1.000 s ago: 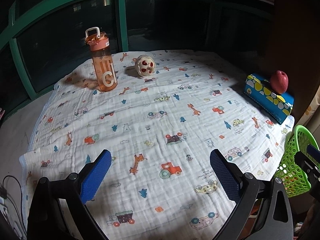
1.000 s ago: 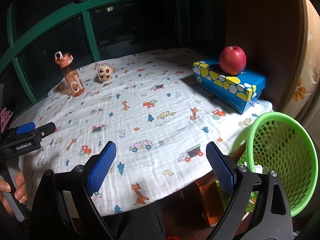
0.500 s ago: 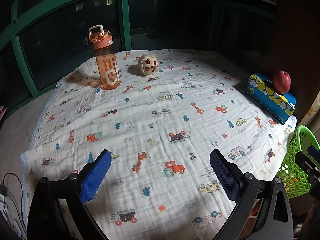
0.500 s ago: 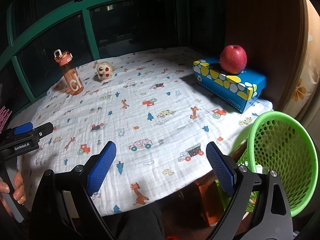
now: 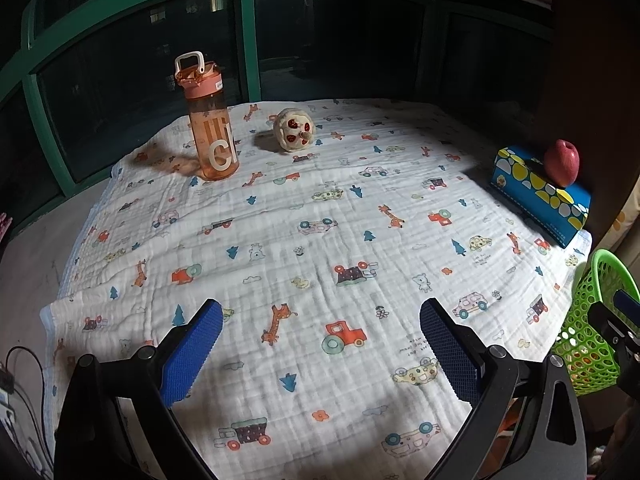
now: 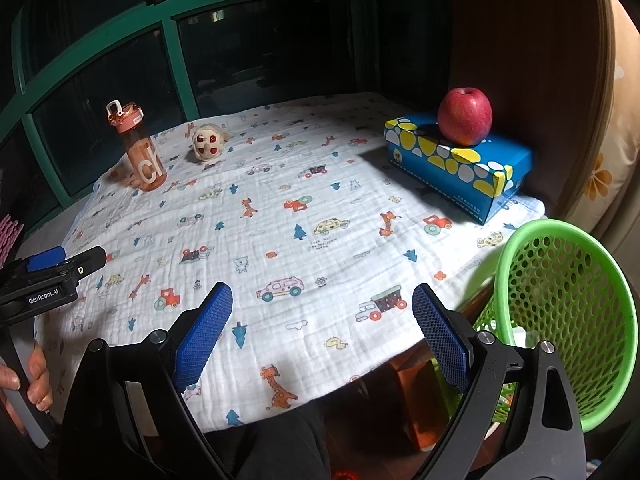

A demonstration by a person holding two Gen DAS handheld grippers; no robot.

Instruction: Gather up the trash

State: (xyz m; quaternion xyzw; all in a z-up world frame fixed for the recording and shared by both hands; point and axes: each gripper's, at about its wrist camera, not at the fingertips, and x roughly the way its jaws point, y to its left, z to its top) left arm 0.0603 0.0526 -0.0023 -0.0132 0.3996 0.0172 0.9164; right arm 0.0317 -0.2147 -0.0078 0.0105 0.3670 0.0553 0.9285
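Note:
A crumpled cream wrapper with red spots (image 5: 295, 133) lies at the far side of the table, right of an orange water bottle (image 5: 208, 128); it also shows in the right wrist view (image 6: 207, 145). A green mesh basket (image 6: 560, 320) hangs off the table's right edge, also in the left wrist view (image 5: 592, 320). My left gripper (image 5: 320, 356) is open and empty above the near part of the cloth. My right gripper (image 6: 322, 336) is open and empty over the front right edge, beside the basket.
A red apple (image 6: 464, 116) sits on a blue dotted tissue box (image 6: 460, 164) at the right. A white cloth with cartoon prints (image 5: 320, 220) covers the table. Dark windows with green frames stand behind. The left gripper's body (image 6: 44, 280) shows at the left in the right wrist view.
The left gripper has drawn back and turned slightly left, so bottle and wrapper shift right in its view. The right gripper has barely moved. Both stay open.

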